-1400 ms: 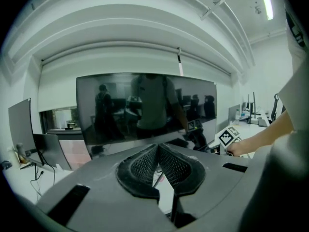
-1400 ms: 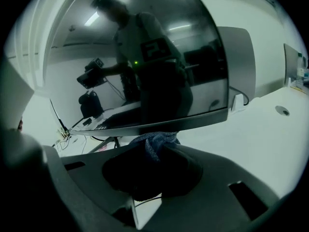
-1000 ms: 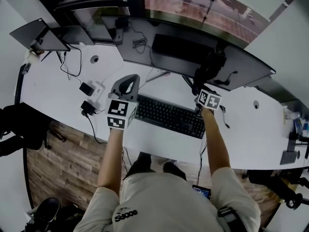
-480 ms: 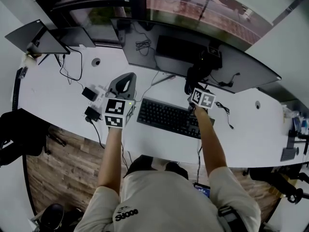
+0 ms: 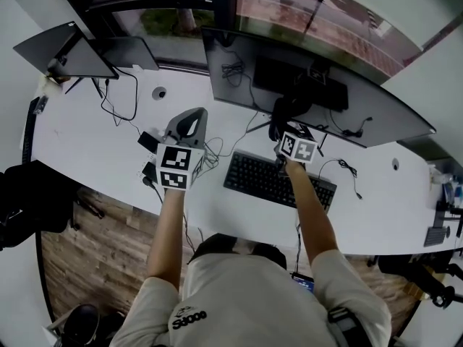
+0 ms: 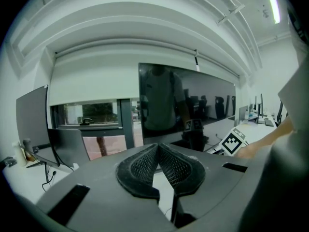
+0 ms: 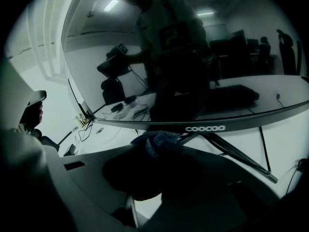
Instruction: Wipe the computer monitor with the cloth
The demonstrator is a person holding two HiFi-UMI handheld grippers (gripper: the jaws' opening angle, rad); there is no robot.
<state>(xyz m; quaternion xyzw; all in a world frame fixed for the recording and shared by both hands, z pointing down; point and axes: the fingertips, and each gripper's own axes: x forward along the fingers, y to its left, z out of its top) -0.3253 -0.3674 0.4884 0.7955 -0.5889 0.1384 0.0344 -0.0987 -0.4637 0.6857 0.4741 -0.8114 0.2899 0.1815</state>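
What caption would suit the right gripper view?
A blue cloth pinched in the right tongs, near the monitor's lower edge.

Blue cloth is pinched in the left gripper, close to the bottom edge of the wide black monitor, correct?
Not the left. The right gripper view shows the blue cloth pinched in the right gripper, close to the bottom edge of the wide black monitor. The left gripper is shut on nothing.

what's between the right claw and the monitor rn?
The blue cloth, pinched in the right claw, bunched just in front of the lower edge of the monitor. Seen in the right gripper view.
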